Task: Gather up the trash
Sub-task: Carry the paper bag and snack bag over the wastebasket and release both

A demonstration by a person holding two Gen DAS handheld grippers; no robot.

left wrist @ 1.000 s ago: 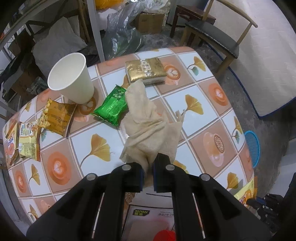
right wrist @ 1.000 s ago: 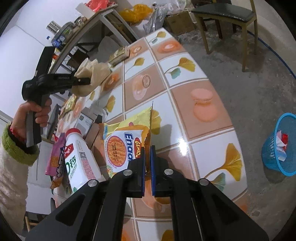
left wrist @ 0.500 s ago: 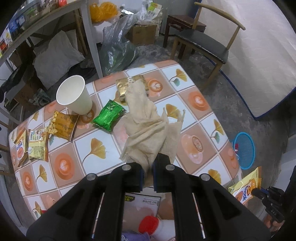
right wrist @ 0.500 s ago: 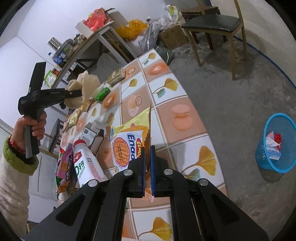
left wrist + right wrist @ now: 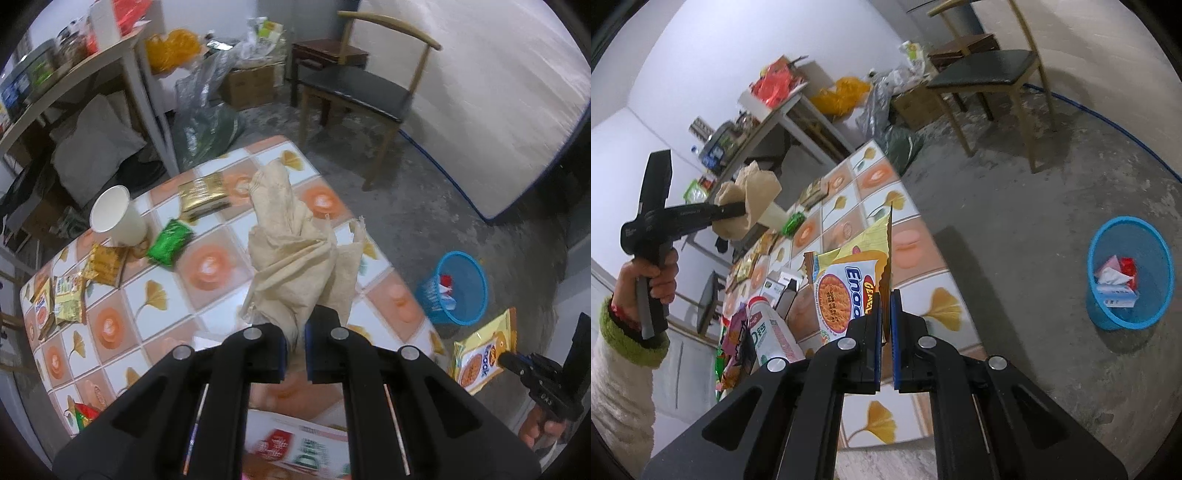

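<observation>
Left gripper (image 5: 294,341) pinches crumpled brown paper (image 5: 295,254); right gripper (image 5: 885,334) clamps the yellow snack packet (image 5: 849,288) by its edge, both held above the tiled table (image 5: 945,302). Recommended: hold both grips firm and release only over the blue bin (image 5: 1128,273). Bare floor lies beyond the table's rim; the chair (image 5: 993,70) is well apart.

- Your right gripper (image 5: 885,321) clamps a yellow snack packet (image 5: 849,291): "Enaa…" in blue, "GEMEZ" partly cut off by the fold.
- Same packet from your left wrist view: "…nack" legible.
- White bottle (image 5: 772,339): large characters, unreadable.
- Box (image 5: 295,450) under the left gripper (image 5: 294,343): print too blurred.
</observation>
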